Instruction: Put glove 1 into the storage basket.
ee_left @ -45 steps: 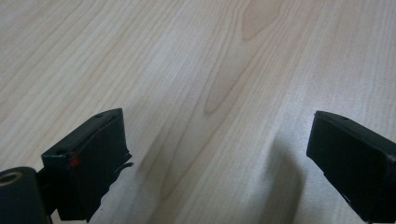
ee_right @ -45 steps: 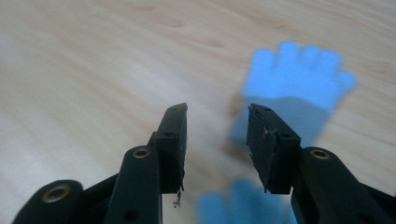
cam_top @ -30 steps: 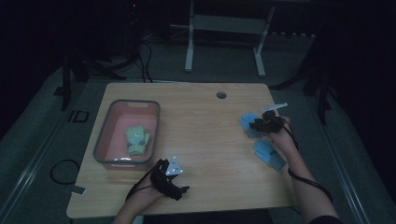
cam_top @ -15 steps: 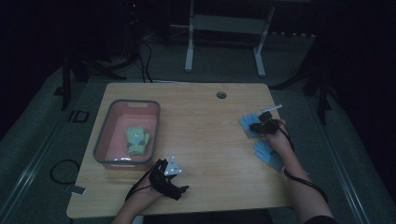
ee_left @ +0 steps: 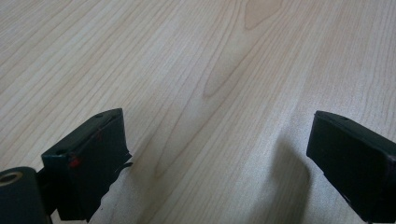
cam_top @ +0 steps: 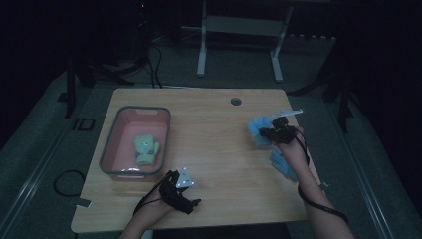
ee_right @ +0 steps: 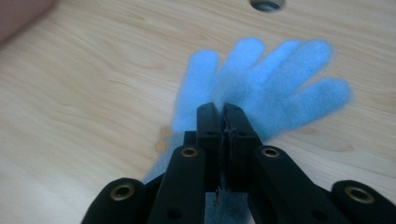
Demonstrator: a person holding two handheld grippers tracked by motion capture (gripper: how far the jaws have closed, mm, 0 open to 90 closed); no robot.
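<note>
Right tool [cam_top: 267, 133] sits at the right side of the bench [cam_top: 219, 149], jaws pressed together on a blue glove [ee_right: 261, 93]. They have just been closing, and the glove fabric is between them. In the right gripper view the jaws meet flat with blue fabric pinched in the seam; the glove's fingers fan out beyond the tips, over the wood. In the high view the same glove [cam_top: 260, 130] bunches at the tool's tip, near the bench's right edge.

A second blue glove [cam_top: 283, 163] lies just beside the right hand, closer to the person, near the same edge.

Left tool [cam_top: 180, 191] rests at the front of the bench, near the front right corner of the pink bin [cam_top: 117, 134]. Jaws spread wide; the left gripper view has bare wood grain between them, nothing held.

The bin is on the left half of the bench, with a green glove [cam_top: 147, 150] lying inside it.

A round cable hole [cam_top: 236, 101] sits near the bench's far edge, also visible at the top of the right gripper view.
</note>
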